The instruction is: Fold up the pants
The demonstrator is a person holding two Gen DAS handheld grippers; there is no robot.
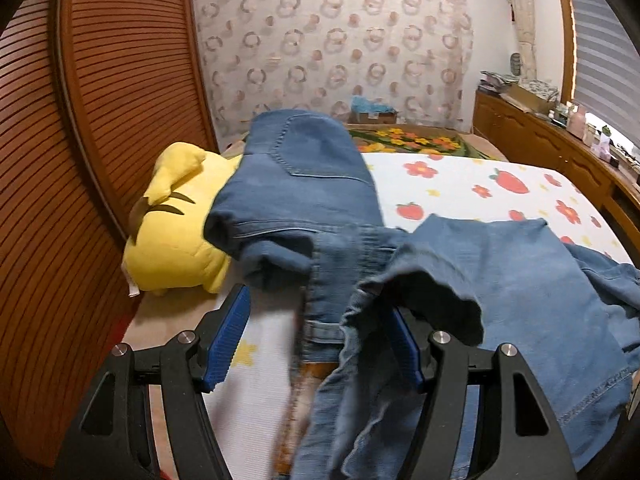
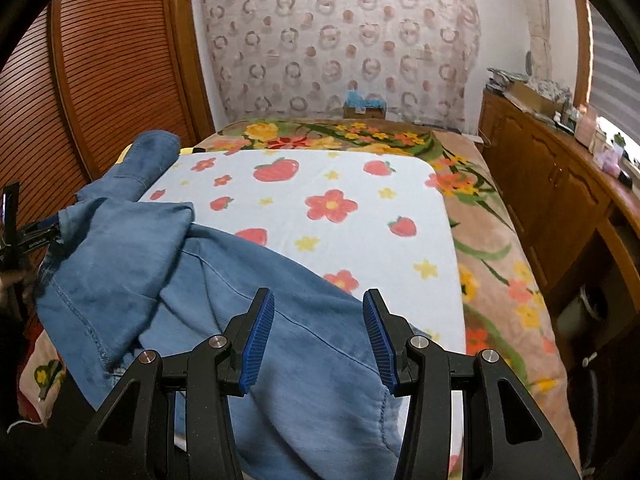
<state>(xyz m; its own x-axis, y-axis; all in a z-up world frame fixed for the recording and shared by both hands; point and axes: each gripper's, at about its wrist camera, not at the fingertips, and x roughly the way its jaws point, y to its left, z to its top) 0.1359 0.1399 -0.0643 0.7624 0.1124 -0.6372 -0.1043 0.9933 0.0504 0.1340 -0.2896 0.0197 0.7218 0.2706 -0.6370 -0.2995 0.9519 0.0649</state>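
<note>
Blue denim pants (image 1: 304, 184) lie crumpled on the white sheet with strawberries and flowers (image 1: 480, 188). In the left wrist view their waist end is heaped up against a yellow plush toy (image 1: 176, 240), and one leg (image 1: 520, 280) drapes over my right finger. My left gripper (image 1: 316, 320) is open, with denim hanging between and over its blue pads. In the right wrist view the pants (image 2: 248, 320) lie at the sheet's near left. My right gripper (image 2: 318, 320) is open just above a pant leg, holding nothing.
A floral blanket (image 2: 500, 264) covers the bed under the white sheet (image 2: 360, 208). A slatted wooden wardrobe (image 2: 100, 80) stands on the left. A wooden cabinet (image 2: 560, 184) with clutter runs along the right. A curtain and a small box (image 2: 364, 108) are at the far end.
</note>
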